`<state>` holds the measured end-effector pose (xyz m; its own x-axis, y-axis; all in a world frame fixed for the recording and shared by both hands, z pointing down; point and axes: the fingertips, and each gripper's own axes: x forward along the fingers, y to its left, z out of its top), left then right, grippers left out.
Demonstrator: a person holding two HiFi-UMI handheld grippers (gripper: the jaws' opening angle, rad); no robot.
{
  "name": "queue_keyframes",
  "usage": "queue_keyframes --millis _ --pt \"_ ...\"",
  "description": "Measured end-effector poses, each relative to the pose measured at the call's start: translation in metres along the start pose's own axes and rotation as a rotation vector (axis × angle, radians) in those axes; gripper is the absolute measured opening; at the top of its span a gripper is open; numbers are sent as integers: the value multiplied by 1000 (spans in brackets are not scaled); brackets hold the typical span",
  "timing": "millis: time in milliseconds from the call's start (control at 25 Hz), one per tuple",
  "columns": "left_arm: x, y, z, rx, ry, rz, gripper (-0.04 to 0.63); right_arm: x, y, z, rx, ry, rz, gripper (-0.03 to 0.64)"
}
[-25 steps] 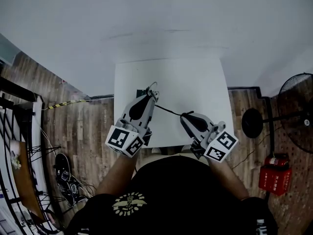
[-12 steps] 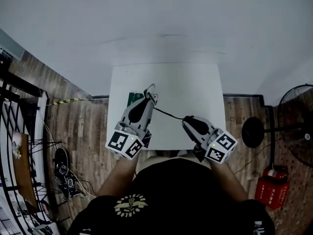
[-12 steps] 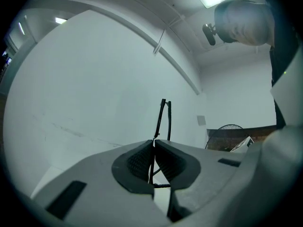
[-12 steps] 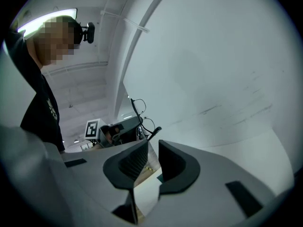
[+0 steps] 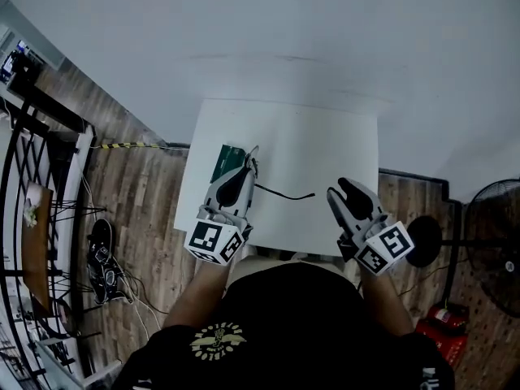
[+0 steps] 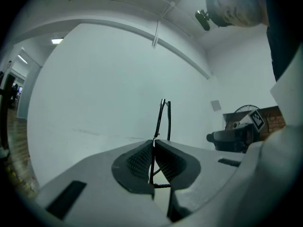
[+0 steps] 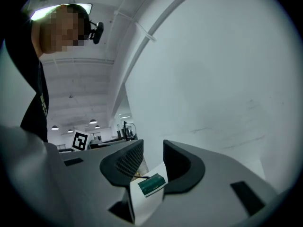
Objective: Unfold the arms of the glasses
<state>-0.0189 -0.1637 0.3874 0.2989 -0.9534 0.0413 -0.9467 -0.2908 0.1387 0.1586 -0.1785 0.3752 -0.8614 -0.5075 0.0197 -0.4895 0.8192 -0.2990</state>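
The left gripper (image 5: 250,162) pinches the thin glasses (image 5: 284,195) at the frame — probably light, springy, easily bent. The right gripper (image 5: 340,187) is opening its jaws with nothing between them; the remaining arm is best taken near its hinge.

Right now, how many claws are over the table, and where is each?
2. The left claw is over the table's left part, shut on the glasses. The right claw is toward its right side, jaws opening, nothing between them. None hidden.

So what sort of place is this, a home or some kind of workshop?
Probably a lab or workshop hall: a bare white table against a plain white wall, rows of ceiling lamps over a big open room, and a standing fan on the wood-look floor.
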Motion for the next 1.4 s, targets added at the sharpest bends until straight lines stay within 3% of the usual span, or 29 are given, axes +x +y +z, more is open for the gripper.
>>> queue_keyframes --millis 160,280,440,880,1040,1400 --pt "2 -27 -9 36 16 -1 22 16 42 8 -125 35 148 118" --pt "5 -49 -6 53 15 -29 23 28 66 8 -97 42 254 118" --pt "12 -67 -11 62 19 -53 22 39 72 5 -62 43 307 118" --pt "17 -77 -12 88 45 -99 23 57 69 2 -56 57 294 88" --pt "15 -69 -10 105 57 -118 23 68 73 -3 -76 71 266 23" --pt "5 -34 1 152 20 -146 23 91 85 -7 -113 76 205 12"
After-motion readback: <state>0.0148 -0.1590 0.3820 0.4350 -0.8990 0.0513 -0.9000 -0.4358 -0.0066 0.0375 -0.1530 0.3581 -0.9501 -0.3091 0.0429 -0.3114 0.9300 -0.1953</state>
